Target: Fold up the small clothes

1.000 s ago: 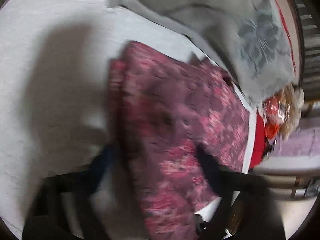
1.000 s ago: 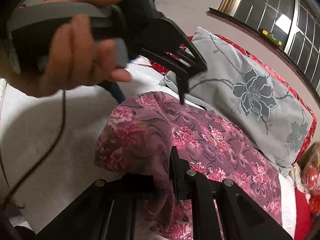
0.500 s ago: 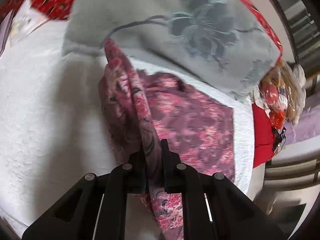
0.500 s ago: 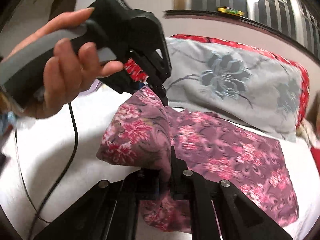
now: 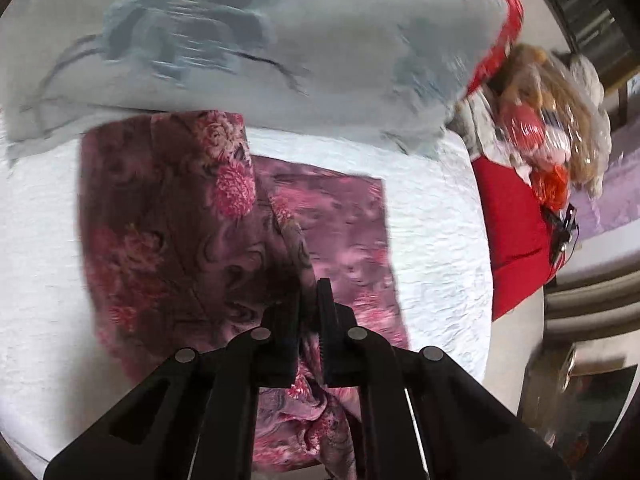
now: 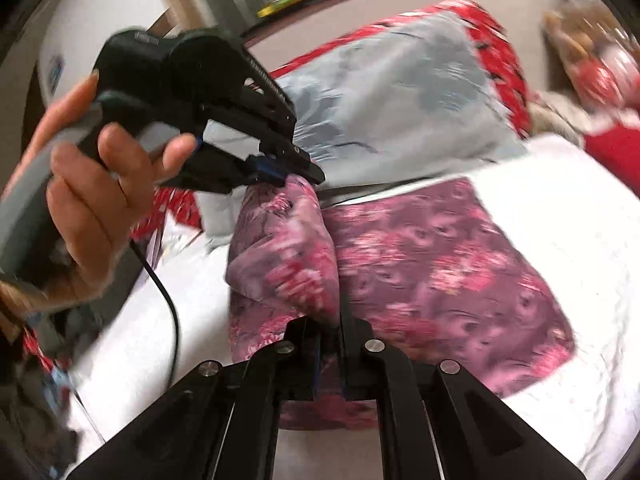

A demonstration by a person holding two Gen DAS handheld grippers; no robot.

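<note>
Two handheld grippers, the left gripper [image 5: 309, 312] and the right gripper [image 6: 330, 334], each have their fingers closed on one edge of a floral purple garment [image 6: 432, 264], lifting that edge toward twelve o'clock, apparently to fold it over the half lying flat on the white bed [image 6: 572, 216].
</note>
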